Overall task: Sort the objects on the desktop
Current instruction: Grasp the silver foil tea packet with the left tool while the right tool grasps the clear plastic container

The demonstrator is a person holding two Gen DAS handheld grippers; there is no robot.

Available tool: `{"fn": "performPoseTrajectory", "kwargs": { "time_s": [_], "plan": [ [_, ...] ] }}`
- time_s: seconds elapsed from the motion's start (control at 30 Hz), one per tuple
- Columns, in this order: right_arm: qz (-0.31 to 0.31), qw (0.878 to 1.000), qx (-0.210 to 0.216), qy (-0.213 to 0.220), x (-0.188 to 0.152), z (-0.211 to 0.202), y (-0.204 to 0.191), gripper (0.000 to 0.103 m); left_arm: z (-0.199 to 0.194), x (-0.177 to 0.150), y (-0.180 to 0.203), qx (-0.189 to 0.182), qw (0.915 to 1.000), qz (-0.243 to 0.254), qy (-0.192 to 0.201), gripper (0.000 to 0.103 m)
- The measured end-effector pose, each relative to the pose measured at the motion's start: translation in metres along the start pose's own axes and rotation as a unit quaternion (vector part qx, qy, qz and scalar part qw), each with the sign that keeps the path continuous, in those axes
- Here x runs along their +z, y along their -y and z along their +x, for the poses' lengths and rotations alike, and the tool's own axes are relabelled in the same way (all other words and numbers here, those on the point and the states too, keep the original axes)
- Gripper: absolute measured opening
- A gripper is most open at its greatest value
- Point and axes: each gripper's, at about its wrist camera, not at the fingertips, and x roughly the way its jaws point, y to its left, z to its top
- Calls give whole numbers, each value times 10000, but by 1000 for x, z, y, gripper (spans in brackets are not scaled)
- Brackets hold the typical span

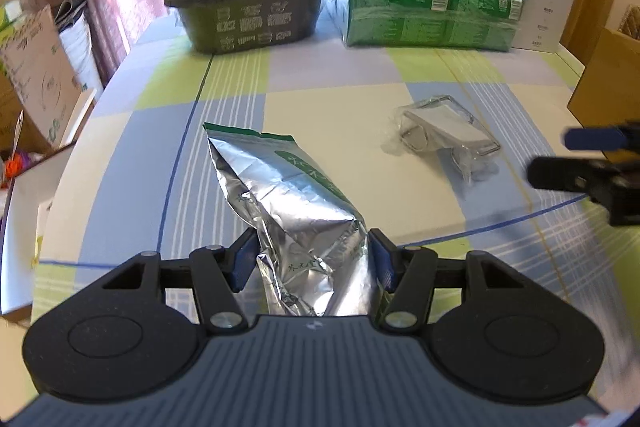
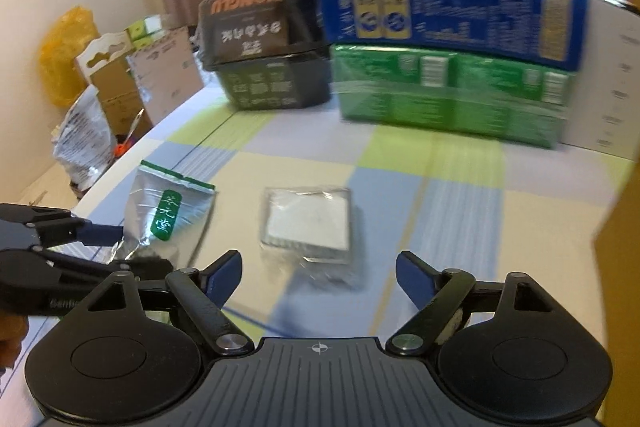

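One foil pouch (image 1: 304,211) in left gripper (image 1: 310,259) jaws; one wrapped packet (image 2: 308,223) beyond

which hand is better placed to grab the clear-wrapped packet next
Right. The right tool is open, empty and facing the clear-wrapped packet just ahead, while the left tool is clamped on the foil pouch.
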Motion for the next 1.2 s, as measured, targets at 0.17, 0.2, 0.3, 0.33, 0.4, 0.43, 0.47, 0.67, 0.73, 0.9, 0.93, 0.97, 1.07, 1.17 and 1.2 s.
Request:
{"fn": "performPoseTrajectory", "kwargs": {
  "time_s": [0.17,0.2,0.3,0.33,0.4,0.43,0.47,0.67,0.73,0.9,0.93,0.97,1.07,1.17,1.2],
  "plan": [
    [-300,9994,-56,-153,3,34,-7,82,4,-1,-7,-49,9999,-69,102,54],
    [-306,9994,-78,-155,3,40,-7,82,5,-1,-7,-53,9999,-68,120,54],
    [-326,9993,-120,-126,4,50,-9,82,6,-3,-6,-18,9998,28,213,55],
    [-339,9993,-122,-119,4,52,-10,82,6,-4,-5,5,9997,52,240,57],
    [-393,9991,-138,-117,5,57,-13,81,8,-5,-4,94,9996,70,262,62],
    [-437,9988,-179,-110,5,59,-15,80,10,-6,-4,110,9996,68,260,63],
    [-458,9987,-206,-128,5,61,-15,77,11,-6,-4,129,9996,58,248,64],
    [-514,9977,-395,-175,5,63,-16,56,13,-6,-5,198,9994,-120,252,65],
    [-513,9975,-425,-215,4,61,-15,50,12,-6,-6,170,9994,-195,235,62],
    [-480,9971,-483,-328,-5,47,-16,49,9,-2,-10,20,9991,-422,39,52],
    [-450,9972,-480,-354,-8,42,-15,49,8,-1,-10,-4,9990,-440,-21,50],
    [-420,9972,-481,-381,-11,37,-15,49,7,-1,-9,-33,9990,-439,-80,49],
    [-233,9971,-536,-485,-25,14,-12,49,1,-2,-4,-167,9989,-356,-238,46],
    [-29,9966,-595,-573,-42,-13,-8,49,-8,-10,6,-379,9982,-255,-389,45],
    [43,9962,-633,-605,-49,-24,-6,49,-13,-14,11,-460,9977,-202,-450,45]
  ]
}}
